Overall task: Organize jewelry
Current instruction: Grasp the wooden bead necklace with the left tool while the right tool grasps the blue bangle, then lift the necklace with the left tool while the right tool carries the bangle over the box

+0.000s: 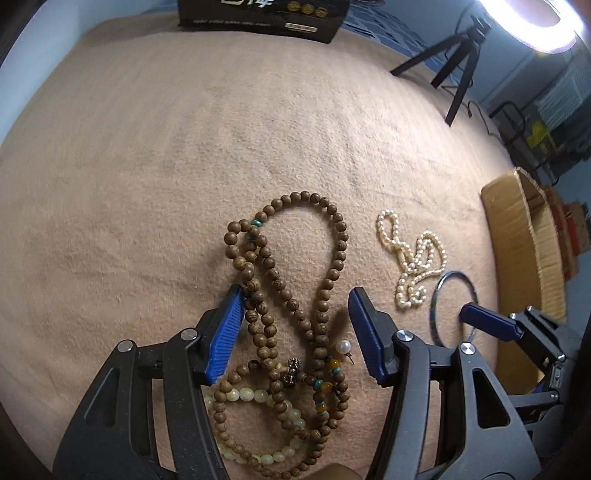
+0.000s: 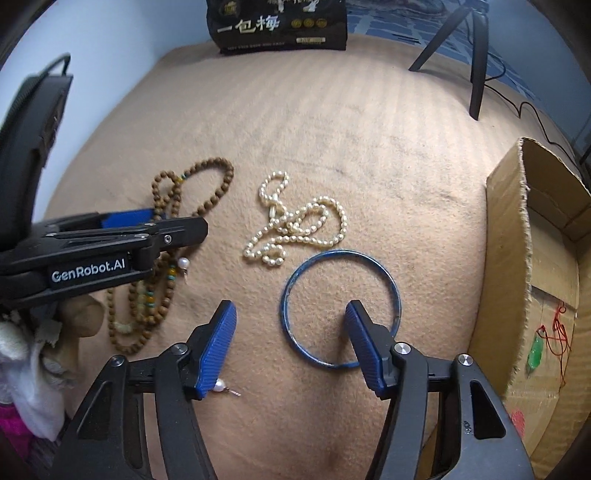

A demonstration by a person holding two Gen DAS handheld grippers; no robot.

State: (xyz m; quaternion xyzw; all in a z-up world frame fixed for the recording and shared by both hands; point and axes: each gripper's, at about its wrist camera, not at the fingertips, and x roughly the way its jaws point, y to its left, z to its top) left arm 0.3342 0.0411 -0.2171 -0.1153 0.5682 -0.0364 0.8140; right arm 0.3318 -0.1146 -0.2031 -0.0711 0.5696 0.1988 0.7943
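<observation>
A long brown wooden bead necklace lies looped on the tan cloth, also seen in the right wrist view. My left gripper is open, its jaws on either side of the strands. A pale bead bracelet lies under it. A white pearl necklace lies in a heap, also in the left wrist view. A blue bangle lies flat. My right gripper is open, its right finger inside the bangle and its left finger outside. A pearl earring lies by the left finger.
An open cardboard box stands at the right and holds a green pendant on red cord. A black snack bag stands at the far edge. Tripod legs stand at the back right. A ring light glows above.
</observation>
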